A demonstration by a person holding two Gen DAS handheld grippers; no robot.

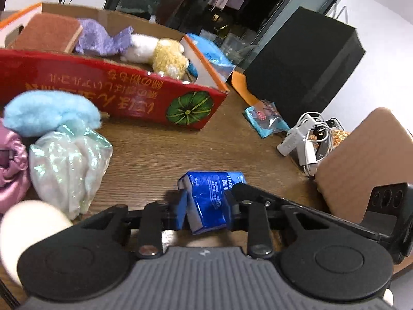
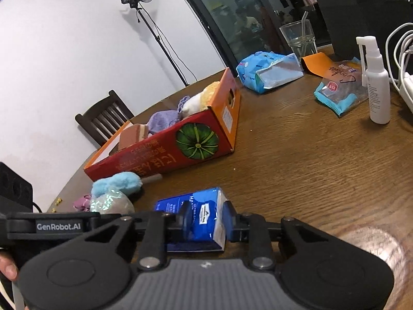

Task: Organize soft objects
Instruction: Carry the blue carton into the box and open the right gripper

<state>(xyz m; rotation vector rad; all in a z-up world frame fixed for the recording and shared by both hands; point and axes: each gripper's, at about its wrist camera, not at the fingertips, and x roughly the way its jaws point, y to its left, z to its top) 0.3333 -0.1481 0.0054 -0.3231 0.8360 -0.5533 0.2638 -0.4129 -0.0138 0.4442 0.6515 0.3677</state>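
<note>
Both grippers close on one thing: a glossy blue soft tissue pack [image 1: 211, 201], lying on the brown wood-grain table [image 1: 155, 160] just in front of the red cardboard box. Left gripper [image 1: 206, 206] has its jaws narrowed onto the pack's near end, pads pressing the film from either side. Right gripper [image 2: 206, 218] does the same from the opposite end, its jaws likewise narrow and clamped on the pack [image 2: 198, 219]. A grip at each end probably keeps the limp pack from sagging or slipping when it is raised.

Red cardboard box with a green pumpkin print [image 1: 116, 98] serves as landmark; judged to be the collecting bin, since soft items already lie inside: a brown sponge block [image 1: 46, 33], a lilac cloth [image 1: 100, 38], a white and yellow plush toy [image 1: 160, 51].

In the left wrist view, left of the box's front wall, touching one another and still outside it: a fluffy light-blue puff [image 1: 49, 111], an iridescent pale crinkled pouch [image 1: 69, 162], a pink satin fabric bundle [image 1: 13, 165]. These look yet to be sorted.

Beyond the box's right end: a light-blue plastic wipes packet [image 2: 268, 72], a clear drinking glass [image 2: 299, 38], a teal snack sachet [image 2: 338, 93], a white spray bottle [image 2: 376, 87]. Behind the box stands a dark wooden chair [image 2: 103, 118].
</note>
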